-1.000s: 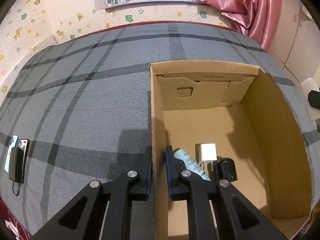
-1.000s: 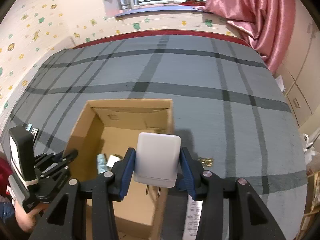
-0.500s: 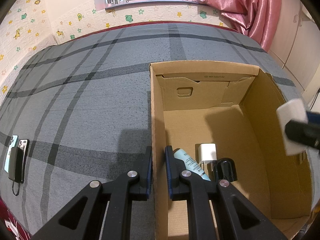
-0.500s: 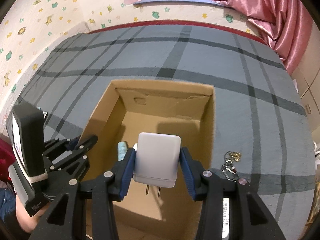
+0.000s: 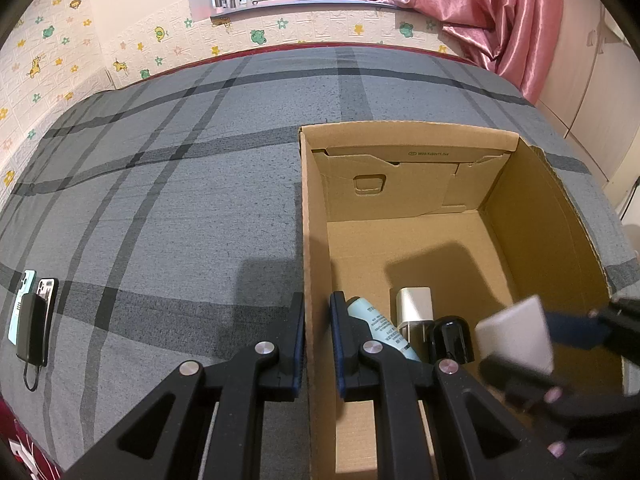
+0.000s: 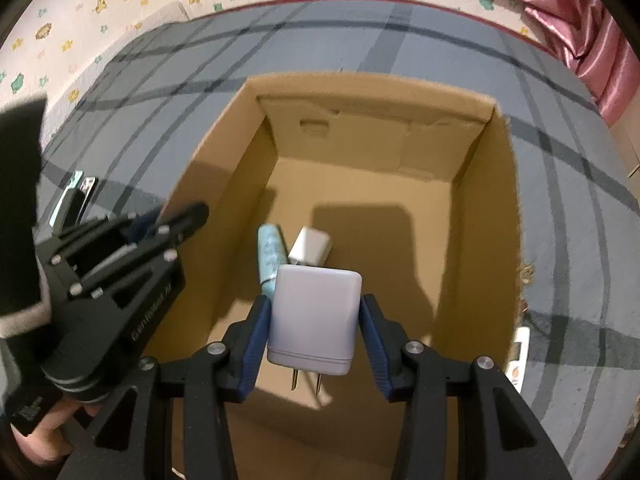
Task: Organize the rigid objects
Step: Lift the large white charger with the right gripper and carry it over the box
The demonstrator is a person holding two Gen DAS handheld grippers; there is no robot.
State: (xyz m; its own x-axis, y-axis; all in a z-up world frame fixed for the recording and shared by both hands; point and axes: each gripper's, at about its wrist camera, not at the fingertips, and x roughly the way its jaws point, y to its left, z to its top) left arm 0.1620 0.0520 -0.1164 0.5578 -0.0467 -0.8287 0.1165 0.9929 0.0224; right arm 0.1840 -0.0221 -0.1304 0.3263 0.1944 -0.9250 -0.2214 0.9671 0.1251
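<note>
- The right gripper is grasping a white charger by its 2 flat sides, prongs pointing back toward the camera, and it hangs above the open cardboard box, over the near half of the floor.
- The left gripper is clenched on the box's left wall, 1 finger outside and 1 inside, which steadies the box on the soft plaid bedspread.
- To do the drop well, I judge the charger should go lower into the box before the jaws let go, so it lands flat and does not bounce against the wall.
- Aim for bare floor to the right of or beyond the things already inside: a pale blue tube and a smaller white plug lie together near the left wall.
- Keep the left grip on the wall until the charger is down; the cardboard looks light enough to shift.
- Only the left wrist view shows a black rounded object just right of the smaller plug; in the right wrist view the held charger hides that spot.
- The left view also shows the phones and a black power bank lying far left on the bedspread, well apart from the box.
- Only the right wrist view shows keys and a white card-like item on the bedspread just outside the box's right wall, probably yet to be sorted.
- The right view alone shows the charger's prongs and how squarely the pads sit on it; in the left view it is a blurred white shape.
</note>
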